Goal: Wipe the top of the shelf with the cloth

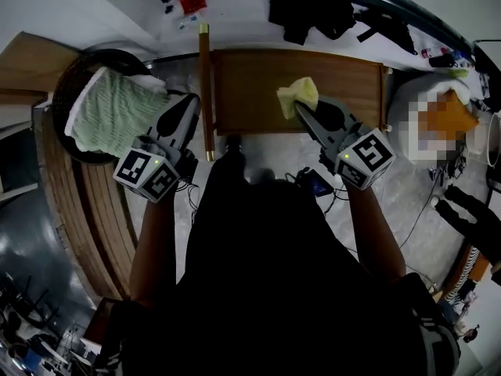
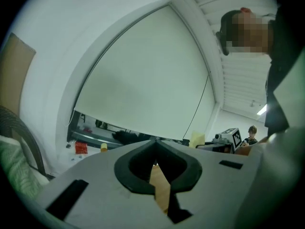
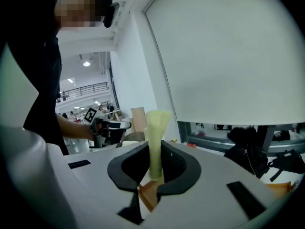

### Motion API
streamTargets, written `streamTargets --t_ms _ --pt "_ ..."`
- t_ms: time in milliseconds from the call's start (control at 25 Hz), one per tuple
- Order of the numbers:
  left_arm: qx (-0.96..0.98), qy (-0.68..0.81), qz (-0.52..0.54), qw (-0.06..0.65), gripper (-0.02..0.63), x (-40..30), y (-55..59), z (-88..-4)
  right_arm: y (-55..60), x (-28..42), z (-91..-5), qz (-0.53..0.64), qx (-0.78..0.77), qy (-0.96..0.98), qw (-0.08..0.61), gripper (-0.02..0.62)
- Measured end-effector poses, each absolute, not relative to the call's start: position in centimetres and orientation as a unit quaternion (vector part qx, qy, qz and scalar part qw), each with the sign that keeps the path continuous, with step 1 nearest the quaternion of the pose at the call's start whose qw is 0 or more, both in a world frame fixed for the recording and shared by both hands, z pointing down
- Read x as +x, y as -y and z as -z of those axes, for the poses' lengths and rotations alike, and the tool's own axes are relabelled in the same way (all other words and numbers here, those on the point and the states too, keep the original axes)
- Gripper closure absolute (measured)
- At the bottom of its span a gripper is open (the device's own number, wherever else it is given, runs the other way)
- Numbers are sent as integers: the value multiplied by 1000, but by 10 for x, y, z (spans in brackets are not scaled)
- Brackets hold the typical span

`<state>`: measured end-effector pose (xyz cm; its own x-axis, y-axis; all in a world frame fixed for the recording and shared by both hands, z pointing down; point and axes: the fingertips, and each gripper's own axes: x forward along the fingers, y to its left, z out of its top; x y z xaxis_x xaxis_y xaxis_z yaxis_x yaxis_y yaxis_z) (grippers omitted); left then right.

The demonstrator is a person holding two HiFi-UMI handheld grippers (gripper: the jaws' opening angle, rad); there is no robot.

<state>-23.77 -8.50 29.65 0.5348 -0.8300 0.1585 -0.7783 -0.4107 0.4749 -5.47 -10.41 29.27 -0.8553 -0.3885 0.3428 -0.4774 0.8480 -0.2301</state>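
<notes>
Yellow cloth [image 3: 155, 137] stood pinched upright in the right gripper [image 3: 153, 149], whose jaws had closed tight on its lower end; that end was hidden behind the dark pads. From the head view the right gripper [image 1: 300, 110] held the cloth [image 1: 299, 94] over the brown wooden shelf top [image 1: 250, 77], right of its middle; whether the cloth touched the wood could not be told. The left gripper [image 2: 155, 144] had its jaws together with nothing between them, only a sliver of wood showing through the gap below. It [image 1: 190, 102] hovered off the shelf's left end, just beside a wooden pole [image 1: 205, 92] with brass-coloured tips. Further left sat a dark wicker basket [image 1: 72, 75] holding a pale green knitted fabric [image 1: 113, 112]. Black clothing [image 1: 309, 6] lay on the far ledge. The person's dark torso [image 1: 266, 272] hid everything nearer than the shelf's front edge.
</notes>
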Motion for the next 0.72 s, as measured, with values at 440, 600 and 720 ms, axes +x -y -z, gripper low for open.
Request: streamTargets --t_ms 440,600,720 --pt "801 481 -2 355 594 -236 150 -357 180 -99 -343 -216 269 920 188 548" --pt "774 505 -21 381 594 -228 166 -377 194 -104 -369 -231 239 922 198 548" --pt "754 511 -22 412 594 -213 173 -390 195 -116 -394 -254 200 924 205 548"
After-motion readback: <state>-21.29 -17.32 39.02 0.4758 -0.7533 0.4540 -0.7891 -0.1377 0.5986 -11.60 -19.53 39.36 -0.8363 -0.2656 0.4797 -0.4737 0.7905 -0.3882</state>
